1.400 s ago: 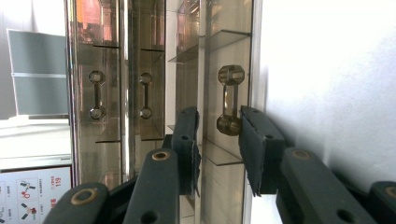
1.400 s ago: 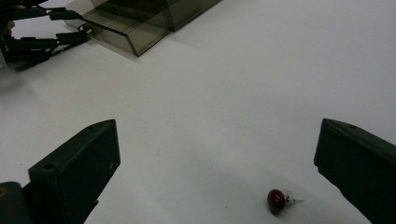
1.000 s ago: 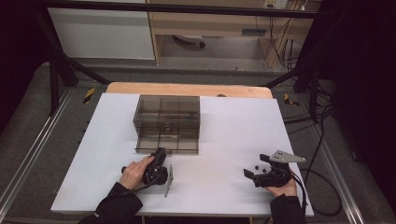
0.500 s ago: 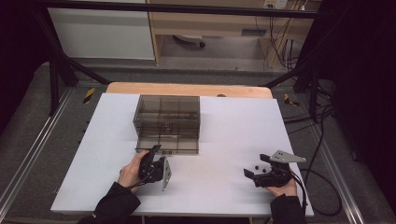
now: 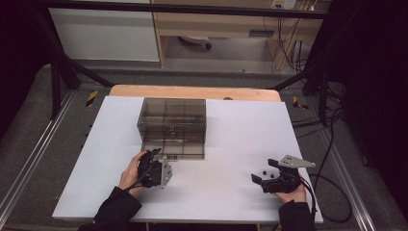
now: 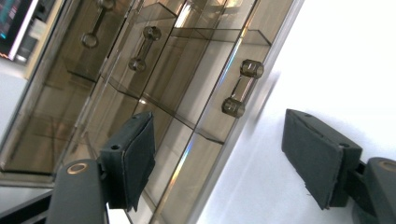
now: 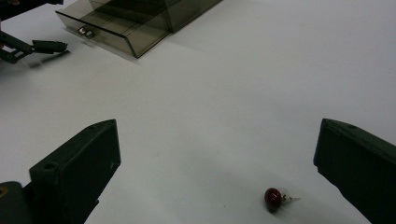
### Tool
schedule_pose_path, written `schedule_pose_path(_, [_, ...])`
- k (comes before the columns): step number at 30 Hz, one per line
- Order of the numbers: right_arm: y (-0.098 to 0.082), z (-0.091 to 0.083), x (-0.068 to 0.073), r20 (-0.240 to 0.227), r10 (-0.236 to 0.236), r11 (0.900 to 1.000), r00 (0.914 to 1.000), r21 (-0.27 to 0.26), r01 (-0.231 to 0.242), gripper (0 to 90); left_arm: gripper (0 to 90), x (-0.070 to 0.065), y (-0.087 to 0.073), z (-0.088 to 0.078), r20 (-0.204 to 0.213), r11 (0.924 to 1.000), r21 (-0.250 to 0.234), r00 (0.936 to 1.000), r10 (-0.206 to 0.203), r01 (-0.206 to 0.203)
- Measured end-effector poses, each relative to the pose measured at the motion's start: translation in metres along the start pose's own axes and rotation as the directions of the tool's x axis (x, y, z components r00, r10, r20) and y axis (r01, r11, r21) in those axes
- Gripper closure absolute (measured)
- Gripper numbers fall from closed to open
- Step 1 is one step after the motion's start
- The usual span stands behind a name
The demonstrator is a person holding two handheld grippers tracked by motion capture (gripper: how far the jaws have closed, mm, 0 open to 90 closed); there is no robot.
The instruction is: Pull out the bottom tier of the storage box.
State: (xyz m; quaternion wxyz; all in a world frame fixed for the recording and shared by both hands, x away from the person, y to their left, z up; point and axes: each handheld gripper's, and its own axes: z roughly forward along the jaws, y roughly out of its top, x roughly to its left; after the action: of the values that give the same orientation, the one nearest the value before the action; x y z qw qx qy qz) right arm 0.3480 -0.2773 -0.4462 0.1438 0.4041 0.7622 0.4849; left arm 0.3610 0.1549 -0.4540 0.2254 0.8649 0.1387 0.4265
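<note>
A smoked, see-through drawer cabinet (image 5: 172,120) stands mid-table. One low drawer (image 7: 116,33) is pulled out toward me. My left gripper (image 5: 155,169) lies on its side just before the cabinet's front left corner. Its jaws have just been opening, and the left gripper (image 6: 217,126) is open. A drawer handle (image 6: 243,88) lies beyond the pads, untouched. My right gripper (image 5: 267,180) rests at the front right, and the right gripper (image 7: 219,135) is wide open. A small red bulb (image 7: 275,198) lies on the table between its jaws, nearer the right one, untouched.
The white table top (image 5: 231,144) has bare room between the two hands and to the right of the cabinet. A wooden edge (image 5: 192,91) runs behind it. Cables (image 5: 332,192) trail off the right side.
My left hand has lifted slightly and shifted left along the cabinet's front, and the gripper has rolled onto its side. The right hand and the bulb have stayed put.
</note>
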Motion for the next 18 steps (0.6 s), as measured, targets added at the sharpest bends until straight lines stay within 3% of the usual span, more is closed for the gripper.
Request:
schedule_pose_path(2, [0.000,0.000,0.000,0.000,0.001,1.000,1.0000,0.000,-0.001,1.1,23.8,0.002,0.000,-0.001,0.026,0.9989,0.001,0.9986,-0.046,0.046])
schedule_pose_path(10, [0.000,-0.001,0.000,0.003,0.003,1.000,1.0000,0.002,-0.003,1.0,18.9,0.009,-0.003,-0.007,0.079,0.9887,0.008,0.9855,-0.150,0.150])
schedule_pose_path(18, [0.000,-0.001,0.000,0.009,0.003,1.000,1.0000,0.004,-0.003,1.1,15.2,0.020,-0.012,-0.016,0.112,0.9625,0.015,0.9561,-0.271,0.271])
